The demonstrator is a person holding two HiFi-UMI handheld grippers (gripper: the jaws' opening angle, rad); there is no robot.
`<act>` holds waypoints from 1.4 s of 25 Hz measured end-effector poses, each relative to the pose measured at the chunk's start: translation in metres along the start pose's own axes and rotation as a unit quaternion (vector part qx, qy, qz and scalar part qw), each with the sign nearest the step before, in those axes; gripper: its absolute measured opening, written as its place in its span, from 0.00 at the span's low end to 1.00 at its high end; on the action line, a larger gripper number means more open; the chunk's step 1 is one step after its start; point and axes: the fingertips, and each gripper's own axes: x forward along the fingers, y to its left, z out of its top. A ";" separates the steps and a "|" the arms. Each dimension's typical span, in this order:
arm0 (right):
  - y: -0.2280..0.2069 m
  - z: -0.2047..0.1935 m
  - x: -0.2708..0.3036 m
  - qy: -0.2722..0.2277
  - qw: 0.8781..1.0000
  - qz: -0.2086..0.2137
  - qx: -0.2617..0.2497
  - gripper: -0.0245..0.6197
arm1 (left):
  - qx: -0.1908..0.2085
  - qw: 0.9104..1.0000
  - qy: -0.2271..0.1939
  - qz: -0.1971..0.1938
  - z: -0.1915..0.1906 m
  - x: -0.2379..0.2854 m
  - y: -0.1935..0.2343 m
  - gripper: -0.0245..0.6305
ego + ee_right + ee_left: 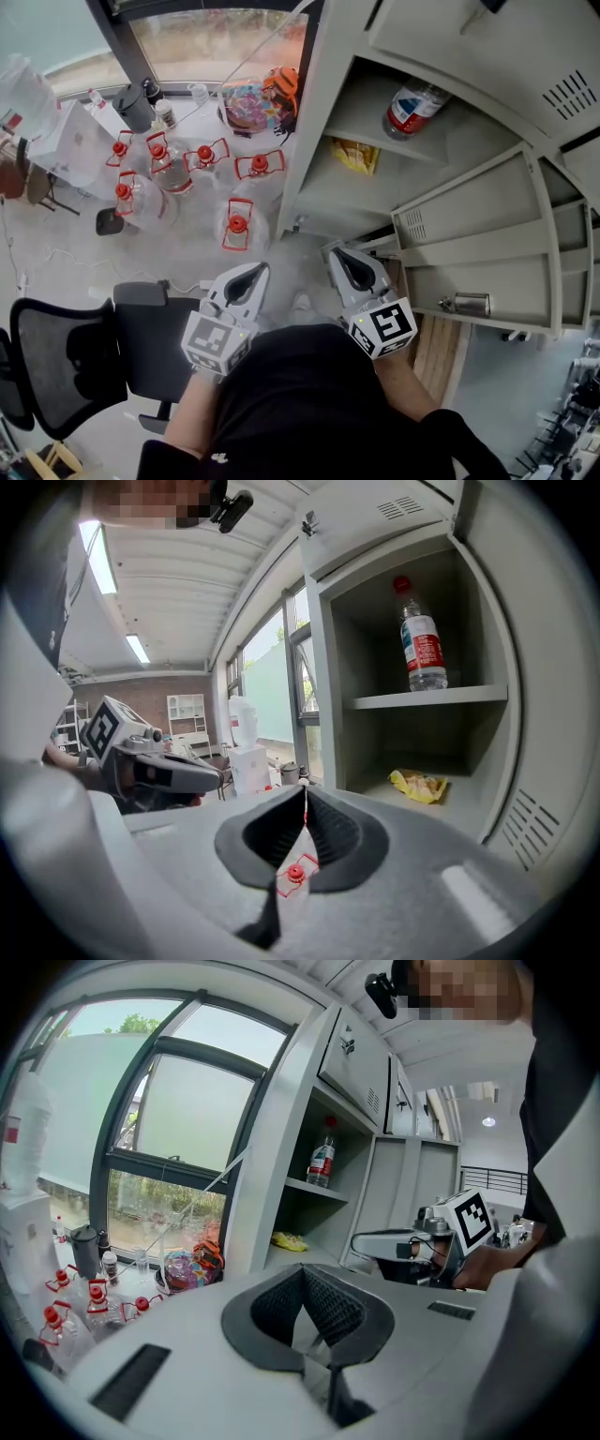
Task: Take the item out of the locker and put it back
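Our right tongs [306,791] were shut tight, tip to tip, with nothing in them. Our left tongs [302,1269] were shut too, and they held nothing. We held both tongs side by side, a little apart, in front of the open locker [323,658]. Neither one touched it. Both pointed toward it and a bit downward.

Inside the locker, the bottle [423,644] stood up straight on the top shelf [427,699]. It was clear, with a red cap and a red and blue label. Under that shelf, on the next level down, lay a crumpled yellow bag [418,785]. The bottle and the bag were well apart from our tongs.

To the left of the locker, by the window [216,37], many clear jugs [236,225] with red caps and red handles stood on the floor [56,244]. A black chair [66,361] stood near our left side.
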 end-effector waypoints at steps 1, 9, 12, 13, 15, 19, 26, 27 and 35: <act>0.001 0.001 -0.001 -0.003 1.000 0.003 0.001 0.04 | 0.000 1.000 0.000 -0.001 0.000 0.000 0.000 0.05; 0.005 0.008 -0.007 -0.027 0.999 0.017 0.017 0.04 | 0.001 1.000 0.000 -0.006 0.002 0.003 -0.002 0.05; 0.004 0.008 -0.007 -0.029 0.999 0.019 0.019 0.04 | 0.001 1.000 -0.001 -0.009 0.003 0.004 -0.004 0.05; 0.003 0.008 -0.007 -0.029 0.999 0.020 0.018 0.04 | 0.001 1.000 -0.001 -0.009 0.003 0.004 -0.004 0.05; 0.004 0.008 -0.006 -0.030 0.999 0.022 0.017 0.04 | 0.002 1.000 -0.001 -0.009 0.003 0.005 -0.003 0.05; 0.003 0.008 -0.005 -0.031 0.999 0.023 0.019 0.04 | 0.001 1.000 0.000 -0.010 0.004 0.005 -0.004 0.05; 0.004 0.008 -0.003 -0.028 0.999 0.027 0.008 0.04 | 0.003 1.000 0.000 -0.014 0.005 0.007 -0.005 0.05; 0.003 0.007 -0.003 -0.027 0.999 0.026 0.010 0.04 | 0.004 1.000 0.000 -0.014 0.005 0.007 -0.005 0.05; 0.003 0.004 -0.003 -0.023 0.999 0.023 0.013 0.04 | 0.006 1.000 0.000 -0.014 0.005 0.006 -0.005 0.05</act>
